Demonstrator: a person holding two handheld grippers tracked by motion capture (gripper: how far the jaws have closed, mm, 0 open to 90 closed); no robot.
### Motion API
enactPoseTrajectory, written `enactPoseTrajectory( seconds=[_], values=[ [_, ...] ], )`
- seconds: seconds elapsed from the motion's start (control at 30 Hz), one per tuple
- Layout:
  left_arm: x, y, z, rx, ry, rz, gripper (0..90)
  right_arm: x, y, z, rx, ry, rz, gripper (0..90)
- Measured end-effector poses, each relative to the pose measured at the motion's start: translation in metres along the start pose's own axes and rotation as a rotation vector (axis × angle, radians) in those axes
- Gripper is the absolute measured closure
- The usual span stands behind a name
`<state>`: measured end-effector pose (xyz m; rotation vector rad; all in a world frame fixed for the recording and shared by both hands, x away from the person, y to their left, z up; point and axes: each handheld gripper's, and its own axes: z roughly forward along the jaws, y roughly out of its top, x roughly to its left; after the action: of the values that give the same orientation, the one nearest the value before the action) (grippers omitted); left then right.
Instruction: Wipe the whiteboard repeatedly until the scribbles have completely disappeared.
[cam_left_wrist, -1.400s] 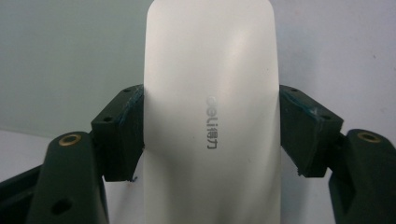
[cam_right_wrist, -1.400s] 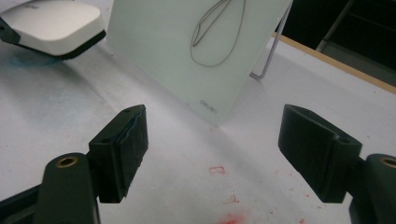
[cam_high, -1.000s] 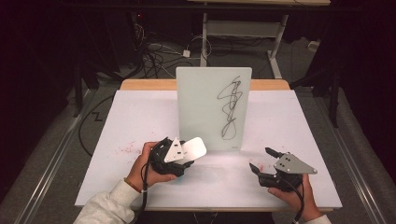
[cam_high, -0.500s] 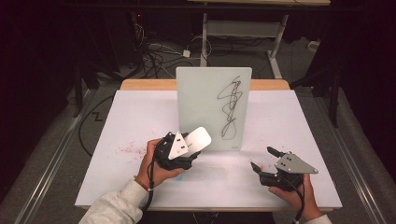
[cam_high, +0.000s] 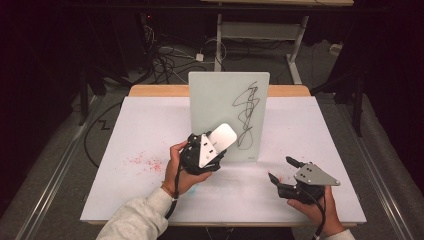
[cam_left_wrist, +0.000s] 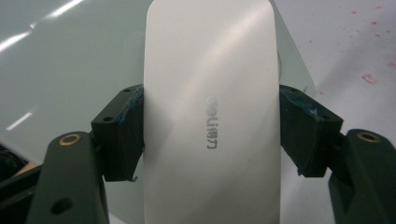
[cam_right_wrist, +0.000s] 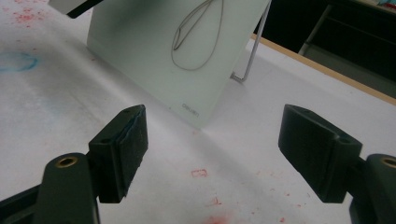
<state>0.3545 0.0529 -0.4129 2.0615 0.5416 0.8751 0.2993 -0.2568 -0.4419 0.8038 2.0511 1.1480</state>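
- White paper covers the table, its wooden edge showing at the far side; red specks stain the sheet to the left, and a faint blue ring shows in the right gripper view.
- A pale glass board stands upright near the middle of the table on a wire stand, with a black scribble down its right half.
- The left gripper, raised in front of the board, pinches a white eraser by its long sides; the eraser's far end tilts up toward the board's left half, close to the glass, though contact cannot be told.
- The right gripper sits low at the near right of the table, well apart from the board, its jaws spread wide on nothing.
- The room beyond is dark: grey floor, tangled cables and a metal desk frame behind the table.
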Motion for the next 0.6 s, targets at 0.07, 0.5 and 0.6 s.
enactPoseTrajectory(
  seconds=[0.07,0.5,0.6],
  values=[
    [-0.002,0.005,0.003,-0.013,0.016,0.003,29.3,0.000,-0.002,0.000,0.011,-0.001,-0.002,24.7],
    [-0.044,0.032,0.053,-0.001,0.121,0.151,29.3,-0.001,-0.004,-0.001,0.020,-0.023,0.000,24.7],
    [-0.054,0.031,0.058,0.003,0.178,0.205,29.3,-0.001,-0.004,0.000,0.027,-0.033,-0.009,24.7]
  ],
)
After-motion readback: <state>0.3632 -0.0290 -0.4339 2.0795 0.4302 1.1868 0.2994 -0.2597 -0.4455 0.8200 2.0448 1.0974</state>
